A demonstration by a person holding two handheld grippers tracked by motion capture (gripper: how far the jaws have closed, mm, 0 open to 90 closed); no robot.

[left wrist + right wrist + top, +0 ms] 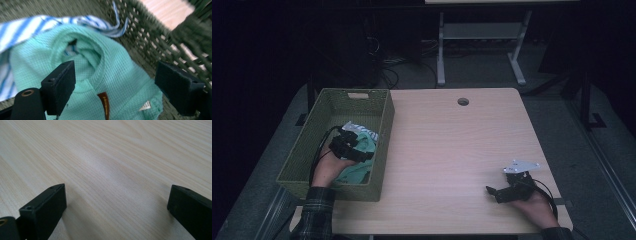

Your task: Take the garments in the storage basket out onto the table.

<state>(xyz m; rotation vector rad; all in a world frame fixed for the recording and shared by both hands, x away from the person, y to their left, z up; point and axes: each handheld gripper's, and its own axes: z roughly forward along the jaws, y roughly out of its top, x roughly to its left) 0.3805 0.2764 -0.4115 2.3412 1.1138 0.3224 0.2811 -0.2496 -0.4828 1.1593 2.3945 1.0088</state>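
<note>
At the left edge of the table (452, 145) stands a green woven basket (384, 131), and the left gripper (346, 145) is down inside it, carried by the person's left hand (329, 170), whose plaid sleeve (316, 210) comes in from the bottom of the high view. In the left gripper view the left gripper (115, 85) has its jaws spread wide, with nothing clamped between them. Directly ahead of and beneath those jaws lies a mint-green shirt (105, 72), bunched up on the basket floor, its collar opening just beyond the jaw on the left of that view and a small brown label (104, 101) lying between the two jaws. Whether either jaw touches the cloth cannot be told. Beyond the shirt, farther from the gripper and partly under it, lies a blue-and-white striped cloth (37, 25). The woven basket wall (150, 35) rises close behind the jaw on the right of that view. In the high view the shirt (362, 170) lies against the basket's table-side wall, right beside the gripper. Well apart from it, near the right front corner of the table, the right gripper (493, 192) rests low on the tabletop in the right hand (537, 207), a grey three-cornered plate (521, 166) on top of it. Its jaws stand wide apart with bare wood (112, 170) between and ahead of them; it holds nothing.
</note>
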